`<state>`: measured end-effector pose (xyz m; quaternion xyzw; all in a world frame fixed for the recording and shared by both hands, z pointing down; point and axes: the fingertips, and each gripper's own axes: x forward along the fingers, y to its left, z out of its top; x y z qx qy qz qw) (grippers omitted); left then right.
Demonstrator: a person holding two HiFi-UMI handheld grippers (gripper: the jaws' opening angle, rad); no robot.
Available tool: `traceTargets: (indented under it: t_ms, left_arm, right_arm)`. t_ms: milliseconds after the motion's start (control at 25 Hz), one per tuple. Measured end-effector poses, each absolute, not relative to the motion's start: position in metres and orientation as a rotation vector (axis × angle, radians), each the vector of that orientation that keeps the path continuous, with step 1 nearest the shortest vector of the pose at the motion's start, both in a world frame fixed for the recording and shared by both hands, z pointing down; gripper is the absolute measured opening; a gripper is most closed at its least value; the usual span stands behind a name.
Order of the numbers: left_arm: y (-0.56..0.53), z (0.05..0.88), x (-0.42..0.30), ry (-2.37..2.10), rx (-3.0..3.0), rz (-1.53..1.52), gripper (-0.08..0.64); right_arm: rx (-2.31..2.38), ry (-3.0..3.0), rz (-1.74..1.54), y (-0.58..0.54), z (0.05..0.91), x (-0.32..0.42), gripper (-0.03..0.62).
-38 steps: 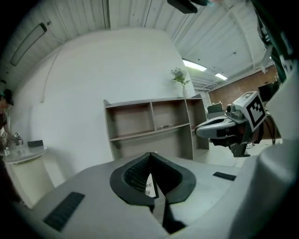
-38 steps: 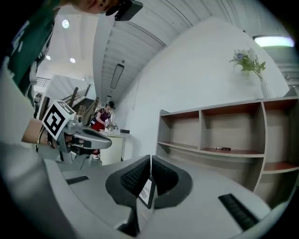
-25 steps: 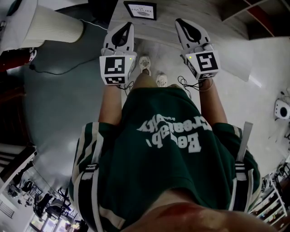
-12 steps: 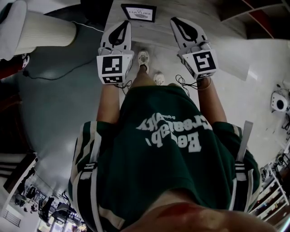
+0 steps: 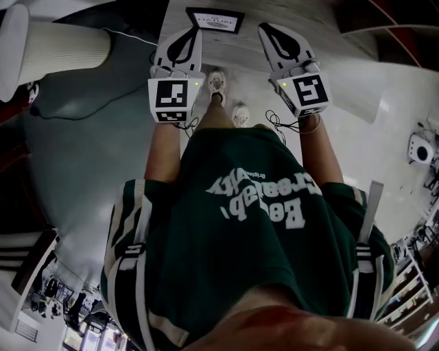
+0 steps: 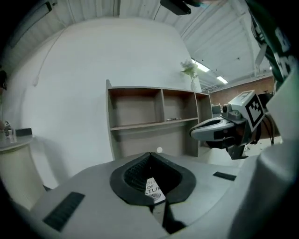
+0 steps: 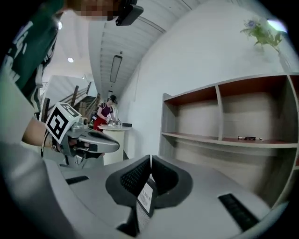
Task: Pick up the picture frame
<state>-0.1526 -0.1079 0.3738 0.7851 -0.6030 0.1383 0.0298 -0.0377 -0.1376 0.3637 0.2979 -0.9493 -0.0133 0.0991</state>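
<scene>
The picture frame (image 5: 215,20), black-edged with a white printed sheet, lies on a pale table top (image 5: 241,49) at the top of the head view. My left gripper (image 5: 186,33) and right gripper (image 5: 267,29) are held out side by side, tips just short of the frame on either side. Both have their jaws together with nothing between them. In the left gripper view the frame (image 6: 153,189) shows through the hollow behind the closed tips (image 6: 150,154), and the right gripper (image 6: 218,131) floats at the right. In the right gripper view the frame (image 7: 145,196) shows the same way.
An open wooden shelf unit (image 6: 154,116) stands behind the table, with a vase of flowers (image 6: 190,77) on top. A white ribbed cylinder (image 5: 65,44) lies at the upper left, with a cable (image 5: 89,113) on the grey floor. A person (image 7: 105,114) stands at a distant counter.
The left gripper has edged forward toward the frame. The right gripper has hardly shifted. Both stay shut.
</scene>
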Motion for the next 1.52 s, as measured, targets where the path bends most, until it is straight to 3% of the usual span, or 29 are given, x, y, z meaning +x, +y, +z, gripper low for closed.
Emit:
traceTargets:
  t_ms: [440, 1520]
  left_arm:
    - [-0.158, 0.358, -0.165, -1.787, 2.524, 0.415, 0.018]
    - [-0.231, 0.349, -0.146, -1.599, 2.716, 0.431, 0.018]
  right_arm:
    - [0.943, -2.834, -0.074, -0.176, 0.352, -0.062, 0.034]
    - [1.203, -2.776, -0.095, -0.237, 0.34, -0.039, 0.034]
